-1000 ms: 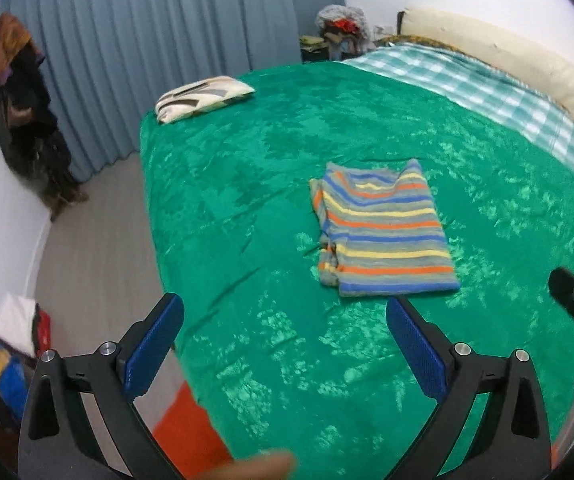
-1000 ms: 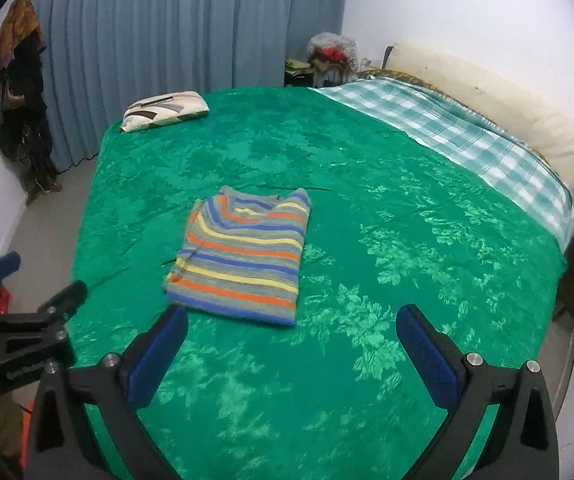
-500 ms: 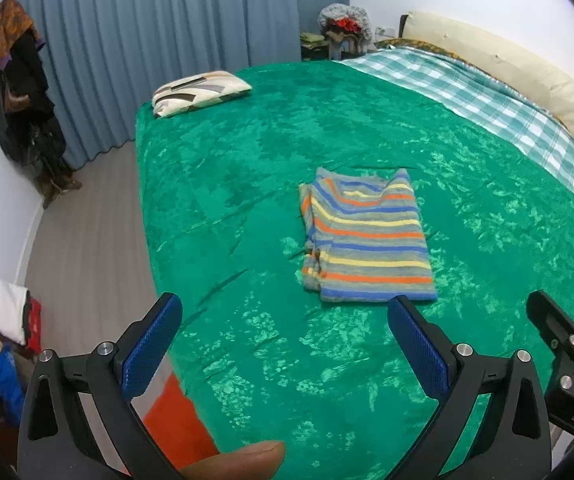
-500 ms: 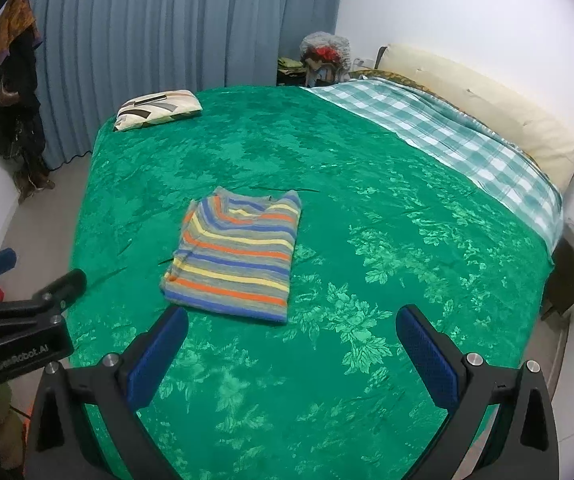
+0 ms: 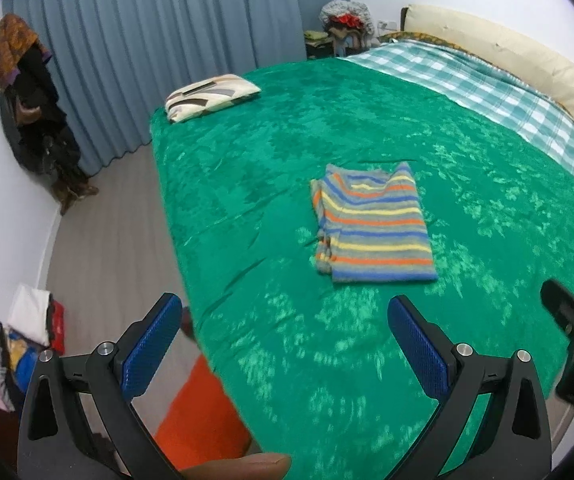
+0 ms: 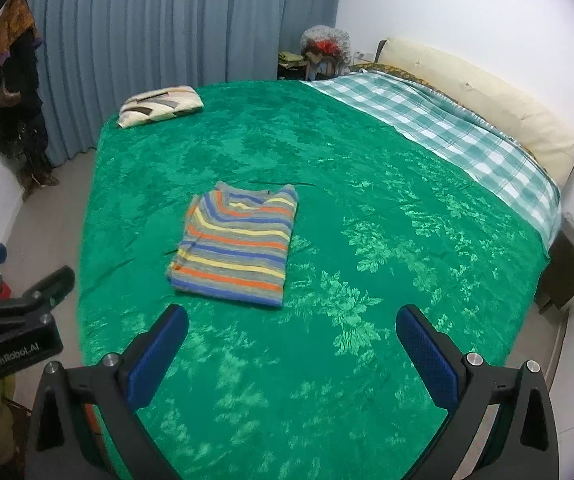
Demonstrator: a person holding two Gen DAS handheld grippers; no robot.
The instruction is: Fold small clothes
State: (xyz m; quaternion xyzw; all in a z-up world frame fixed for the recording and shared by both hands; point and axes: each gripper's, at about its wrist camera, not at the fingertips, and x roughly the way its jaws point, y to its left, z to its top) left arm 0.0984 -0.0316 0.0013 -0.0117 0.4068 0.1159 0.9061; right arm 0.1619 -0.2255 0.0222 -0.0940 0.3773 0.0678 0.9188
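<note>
Lying folded on the green bedspread (image 6: 367, 160), striped shirt (image 6: 235, 244); both tongs gape wide, empty.

- left gripper (image 5: 283, 344): black angular frame, blue textured pads (image 5: 151, 350), silver screws
- right gripper (image 6: 293, 354): the same build
- White "GenRobot.AI" lettering on the left gripper's black body, right wrist view

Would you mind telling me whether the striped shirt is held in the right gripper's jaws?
No, the striped shirt lies folded on the green bedspread, ahead of the open, empty right gripper.
</note>
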